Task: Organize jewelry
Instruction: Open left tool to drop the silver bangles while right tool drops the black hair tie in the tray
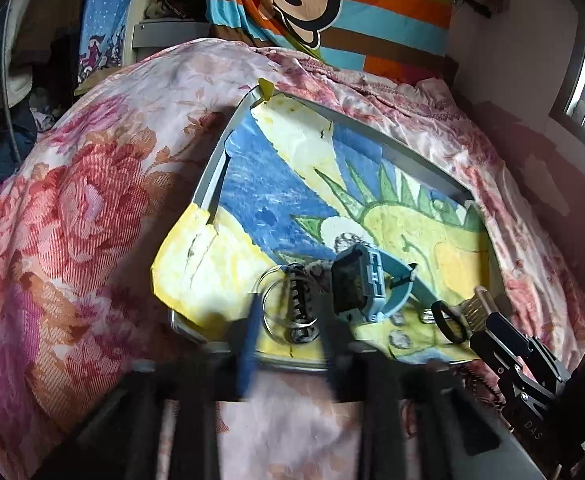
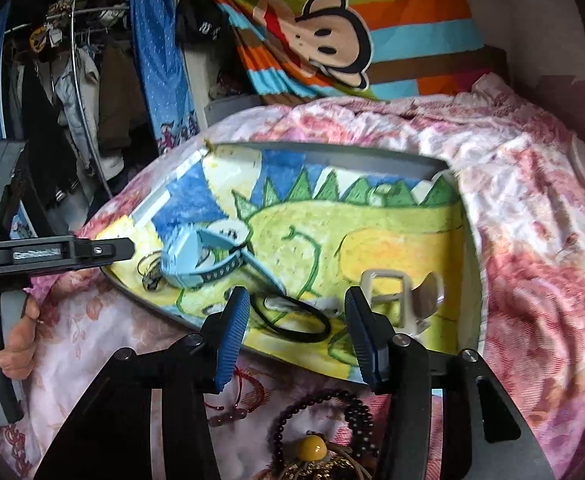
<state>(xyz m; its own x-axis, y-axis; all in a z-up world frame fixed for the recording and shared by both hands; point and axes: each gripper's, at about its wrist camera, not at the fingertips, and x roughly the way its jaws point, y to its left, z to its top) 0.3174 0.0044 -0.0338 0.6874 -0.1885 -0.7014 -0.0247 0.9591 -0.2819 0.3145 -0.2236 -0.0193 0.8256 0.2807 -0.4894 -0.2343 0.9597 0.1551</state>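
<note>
Lettering reading "DAS" is the only legible writing in the left wrist view, printed on the black body of the right hand-held gripper (image 1: 492, 334) at the lower right edge. The left hand-held gripper (image 1: 288, 332) hangs low over the near rim of a grey tray (image 1: 212, 172), its blurred fingers apart, with a silver ring (image 1: 288, 304) and small dark jewelry lying between them. Just beyond sits a light blue watch (image 1: 366, 286), and to its right a black hair tie (image 1: 448, 322) beside a pale clip. The tray is lined with a crayon drawing (image 1: 276, 196) in blue, yellow and green, and rests on a bed covered by a pink floral quilt (image 1: 92, 200) — a striped monkey blanket (image 1: 332, 8) hangs behind.

From the right wrist view, the right hand-held gripper (image 2: 296, 332) stands open, its blue ribbed pads on either side of the hair tie (image 2: 292, 320) on the tray (image 2: 332, 156). A white buckle-shaped clip (image 2: 388, 292) lies just right of it. The watch (image 2: 200, 256) rests at the tray's left end, where the left hand-held gripper (image 2: 130, 249) reaches in, held by a hand (image 2: 12, 332) at the left edge. A dark bead bracelet (image 2: 356, 412) with a yellow bead (image 2: 311, 449) and a red cord (image 2: 248, 392) lie on the quilt (image 2: 532, 260) beneath the gripper. Clothes hang on a rack (image 2: 72, 64) at the left.
</note>
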